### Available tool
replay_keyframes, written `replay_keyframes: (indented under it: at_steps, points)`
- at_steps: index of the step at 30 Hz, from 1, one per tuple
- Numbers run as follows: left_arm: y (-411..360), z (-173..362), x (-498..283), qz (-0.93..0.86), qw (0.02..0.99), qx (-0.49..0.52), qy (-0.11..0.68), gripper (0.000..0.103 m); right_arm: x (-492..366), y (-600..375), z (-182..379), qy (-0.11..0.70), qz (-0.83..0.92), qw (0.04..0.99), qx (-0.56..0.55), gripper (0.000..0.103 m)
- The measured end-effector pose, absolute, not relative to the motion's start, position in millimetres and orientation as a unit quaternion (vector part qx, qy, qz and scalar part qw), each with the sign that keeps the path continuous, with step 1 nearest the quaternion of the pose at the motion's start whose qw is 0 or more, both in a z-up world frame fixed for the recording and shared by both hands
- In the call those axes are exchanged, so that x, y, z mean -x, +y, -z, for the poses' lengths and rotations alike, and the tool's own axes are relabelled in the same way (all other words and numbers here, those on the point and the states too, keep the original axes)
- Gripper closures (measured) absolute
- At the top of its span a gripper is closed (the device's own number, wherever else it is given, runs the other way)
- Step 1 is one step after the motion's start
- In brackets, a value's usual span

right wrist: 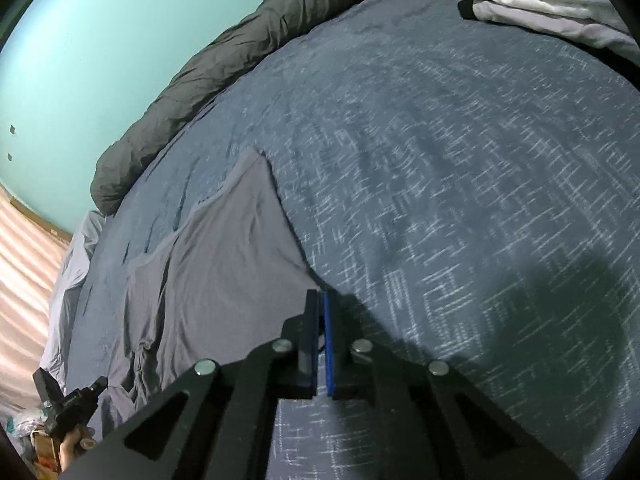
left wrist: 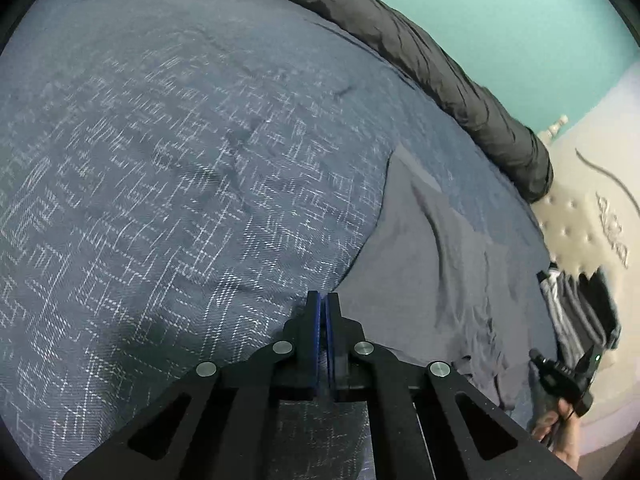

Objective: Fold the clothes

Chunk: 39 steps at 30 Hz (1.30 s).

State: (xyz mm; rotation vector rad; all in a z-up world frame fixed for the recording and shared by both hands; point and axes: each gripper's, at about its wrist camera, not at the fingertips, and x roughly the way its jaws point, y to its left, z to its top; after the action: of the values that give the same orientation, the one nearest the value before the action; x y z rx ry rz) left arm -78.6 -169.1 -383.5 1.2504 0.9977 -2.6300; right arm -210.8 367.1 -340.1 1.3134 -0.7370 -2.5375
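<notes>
Left wrist view, left claw (left wrist: pixel 323 300) pinched shut at one grey garment's (left wrist: pixel 440 272) edge, right claw (right wrist: pixel 320 298) likewise closed on it, garment spread flat on bed (right wrist: pixel 460 160), one dark rolled blanket (left wrist: pixel 420 60) along far edge.

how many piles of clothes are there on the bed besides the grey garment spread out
2. A dark striped pile sits at the bed's edge by the headboard; a grey and white pile lies at the opposite end. More may be out of frame.

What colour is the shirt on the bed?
Plain grey shirt, on the blue bed; clearest in the right wrist view.
</notes>
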Motion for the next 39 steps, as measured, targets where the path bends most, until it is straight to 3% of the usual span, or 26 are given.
replay_keyframes:
  at_steps: [13, 19, 24, 30, 34, 39]
  points:
    - [-161.7, 390.5, 92.6, 0.847, 0.045, -0.427, 0.314, 0.1, 207.4, 376.1, 345.8, -0.257, 0.849, 0.086, -0.454, 0.101]
    - [-165.6, 375.5, 85.2, 0.857, 0.078, -0.406, 0.308, 0.074, 205.8, 378.9, 340.6, -0.265, 0.849, 0.077, -0.451, 0.099]
    - [-144.6, 359.0, 91.7, 0.873, 0.062, -0.402, 0.268, 0.071, 203.1, 381.3, 332.8, -0.27, 0.852, 0.069, -0.442, 0.069]
    - [-106.8, 363.9, 115.2, 0.875, 0.021, -0.437, 0.207, 0.071, 199.2, 367.9, 323.5, -0.229, 0.86, 0.085, -0.448, 0.069]
    - [-116.1, 374.3, 117.2, 0.867, 0.042, -0.448, 0.214, 0.072, 197.5, 367.8, 331.4, -0.223, 0.853, 0.091, -0.464, 0.07]
    - [-122.9, 378.3, 119.1, 0.866, 0.049, -0.45, 0.211, 0.076, 192.7, 374.2, 332.7, -0.226, 0.85, 0.1, -0.465, 0.098]
